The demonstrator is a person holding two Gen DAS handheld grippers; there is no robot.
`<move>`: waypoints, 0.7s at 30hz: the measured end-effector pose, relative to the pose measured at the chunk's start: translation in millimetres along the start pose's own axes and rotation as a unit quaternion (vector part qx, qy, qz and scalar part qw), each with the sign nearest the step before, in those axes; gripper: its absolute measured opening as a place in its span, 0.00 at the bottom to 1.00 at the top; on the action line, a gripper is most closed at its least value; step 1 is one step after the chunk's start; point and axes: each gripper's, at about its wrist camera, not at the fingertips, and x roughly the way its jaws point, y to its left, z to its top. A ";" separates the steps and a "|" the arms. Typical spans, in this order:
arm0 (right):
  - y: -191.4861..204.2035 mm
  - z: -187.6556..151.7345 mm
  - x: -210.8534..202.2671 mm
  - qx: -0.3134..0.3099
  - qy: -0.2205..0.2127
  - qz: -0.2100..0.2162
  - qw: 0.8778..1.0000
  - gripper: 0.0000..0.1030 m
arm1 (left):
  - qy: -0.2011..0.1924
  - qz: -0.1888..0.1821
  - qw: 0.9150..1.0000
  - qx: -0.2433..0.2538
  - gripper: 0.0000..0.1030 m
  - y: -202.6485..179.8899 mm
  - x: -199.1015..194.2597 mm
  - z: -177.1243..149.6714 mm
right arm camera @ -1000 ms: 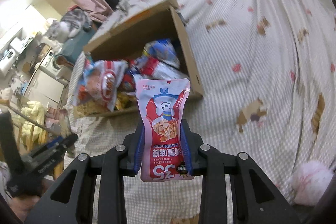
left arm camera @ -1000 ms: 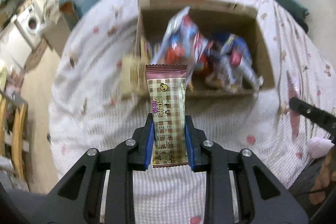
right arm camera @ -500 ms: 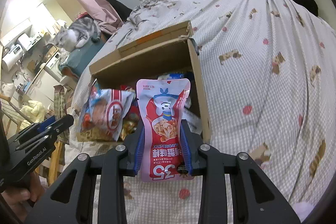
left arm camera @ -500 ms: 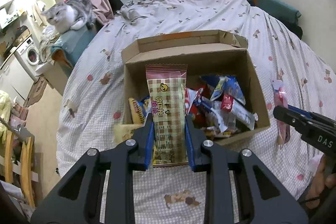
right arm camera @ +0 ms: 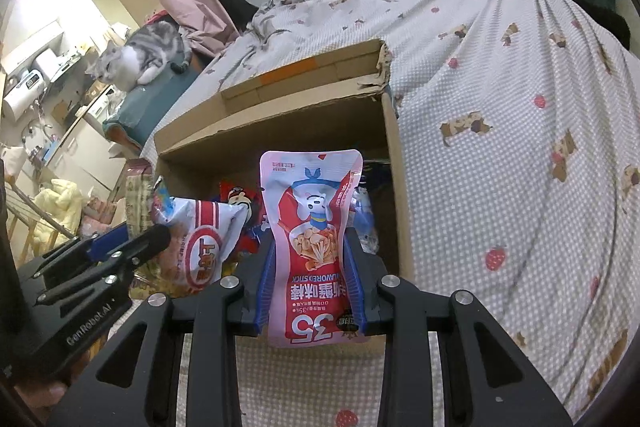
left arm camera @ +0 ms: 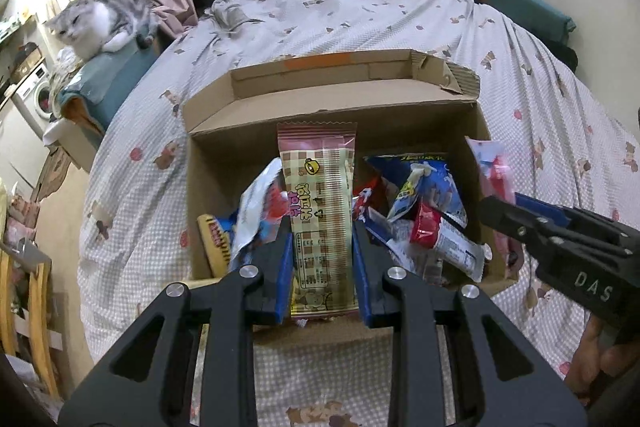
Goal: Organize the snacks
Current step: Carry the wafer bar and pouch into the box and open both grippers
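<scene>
Left wrist view showed both claws clenched on packets — left claw [left arm camera: 322, 259] on checked wafer packet [left arm camera: 320, 223], right claw [right arm camera: 312, 287] on red pouch [right arm camera: 314, 247] — either could snag the crowded cardboard box [left arm camera: 332, 115] on release.

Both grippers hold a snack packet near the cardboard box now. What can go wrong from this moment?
1. The cardboard box is already piled with packets, so the checked packet in the left gripper may slide off the heap and fall outside.
2. The right gripper with its pink pouch is close beside the left one; they might collide over the box.
3. The cat nearby may jump in.
</scene>
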 end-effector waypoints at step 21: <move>-18.1 6.1 36.4 0.036 0.041 0.002 0.999 0.35 | 0.047 0.002 0.999 -0.019 0.23 11.4 80.3 21.0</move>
